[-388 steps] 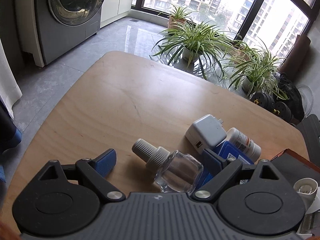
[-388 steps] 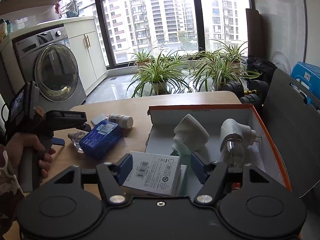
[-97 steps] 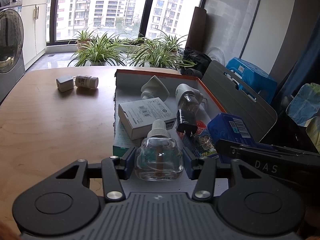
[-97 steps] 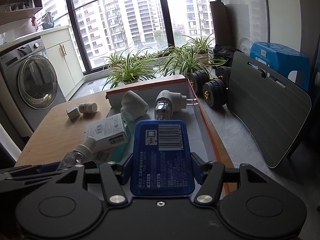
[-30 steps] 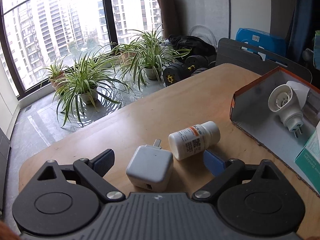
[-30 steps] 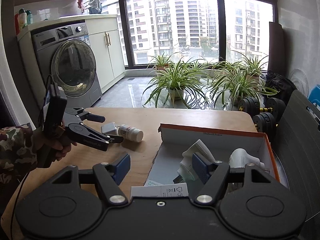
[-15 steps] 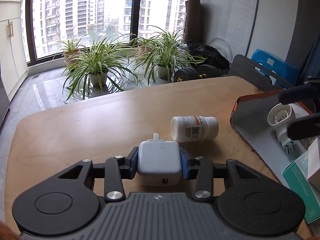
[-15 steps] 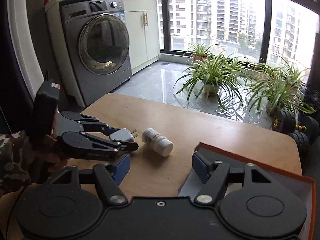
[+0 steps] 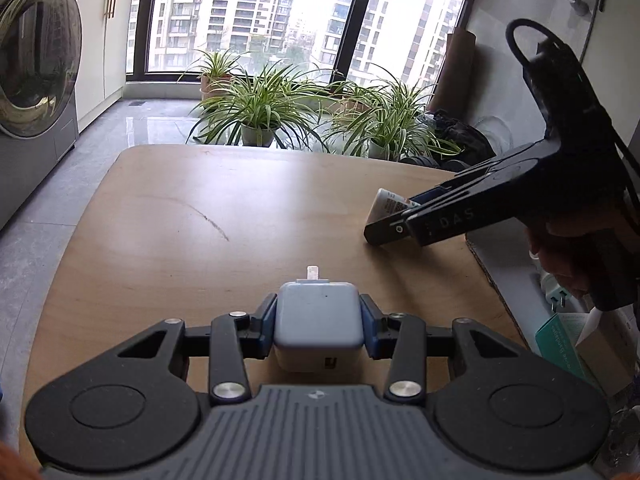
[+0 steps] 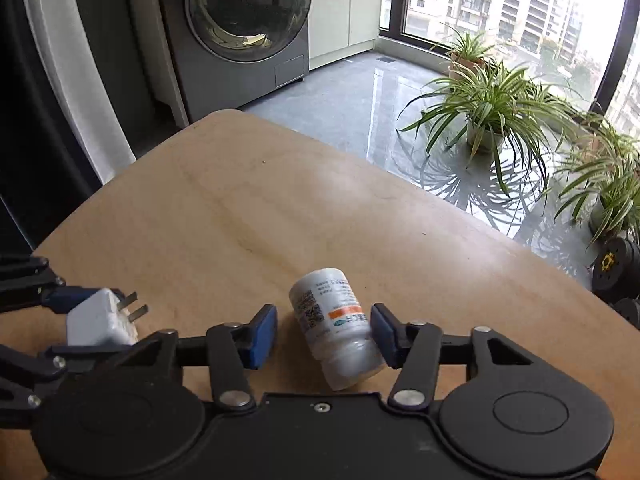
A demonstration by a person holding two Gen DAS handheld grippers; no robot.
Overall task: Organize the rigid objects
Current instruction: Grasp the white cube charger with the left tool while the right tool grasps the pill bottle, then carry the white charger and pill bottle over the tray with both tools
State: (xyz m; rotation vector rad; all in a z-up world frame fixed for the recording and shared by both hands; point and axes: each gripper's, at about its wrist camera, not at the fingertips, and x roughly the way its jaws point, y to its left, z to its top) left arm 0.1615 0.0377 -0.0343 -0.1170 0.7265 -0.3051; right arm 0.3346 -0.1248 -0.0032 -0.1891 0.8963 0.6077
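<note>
The left claw (image 9: 319, 309) is clamped tight on a small white plastic charger cube (image 9: 320, 330) with rounded corners. Its blue pads press flat on the two smooth sides, and a pale prong juts from the far face. The cube sits low in the centre of the left wrist view, just over the pale, smooth-grained wooden worktop (image 9: 180, 220). In the right wrist view the same cube (image 10: 94, 320) shows at lower left, its two flat metal pins pointing toward the frame's centre.

The right claw (image 10: 323, 332) has just been closing, with a white plastic pill bottle (image 10: 332, 320) between its jaws. The bottle is a squat cylinder with a printed label and an orange stripe, and it lies on its side, skewed, in the lower centre of the right wrist view. The pad on the picture's right touches the bottle. The pad on the left stands a sliver off, with bare wood showing in the gap. In the left wrist view this claw (image 9: 384, 232) reaches in from the right edge, held by a hand (image 9: 560, 256), with the bottle (image 9: 386, 204) peeking out at its tips.

At the lower right of that view lie a cardboard box edge (image 9: 490, 272) and a teal carton (image 9: 568, 340). Farther out are spiky green potted plants (image 9: 260, 108) by the window, and a grey washing machine with a round glass door (image 10: 248, 20) at the top of the right wrist view.
</note>
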